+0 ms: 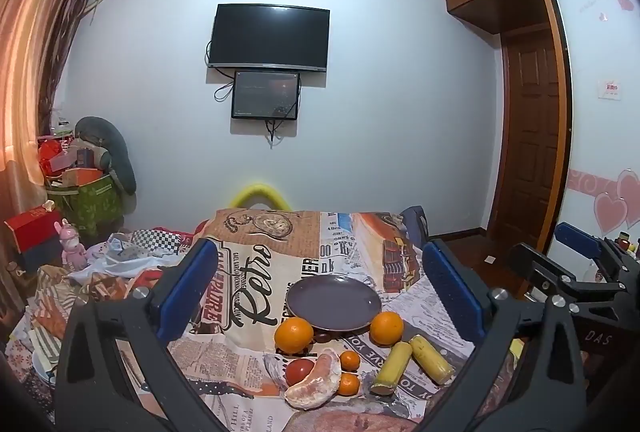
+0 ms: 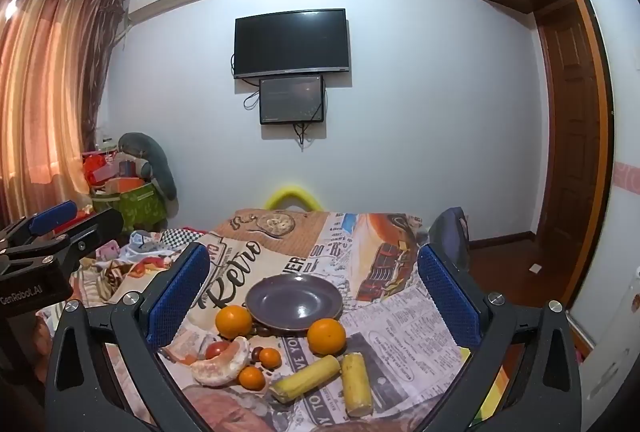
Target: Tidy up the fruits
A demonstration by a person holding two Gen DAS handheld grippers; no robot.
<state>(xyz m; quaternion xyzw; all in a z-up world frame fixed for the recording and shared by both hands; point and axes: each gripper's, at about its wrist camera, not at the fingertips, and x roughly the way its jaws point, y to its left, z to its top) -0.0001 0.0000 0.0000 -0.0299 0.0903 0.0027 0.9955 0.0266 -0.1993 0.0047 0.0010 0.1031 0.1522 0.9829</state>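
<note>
Both the left tongs (image 1: 320,284) and right tongs (image 2: 314,284) stood wide apart, gripping nothing. The fruits lay on the bench (image 1: 256,264) near a bare purple plate (image 1: 334,302): two oranges (image 1: 294,335) touching its near rim, two yellow stalk pieces (image 1: 391,368) at right.

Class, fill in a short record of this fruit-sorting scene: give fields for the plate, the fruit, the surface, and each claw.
plate: dark plate, nothing on it
large oranges: two, beside the plate's near rim
small oranges: two
peeled segment: pomelo-like piece, next to a tomato
yellow stalks: two, on the right
surface: newspaper-print cloth
left claw: open, holding nothing
right claw: open, holding nothing
</note>
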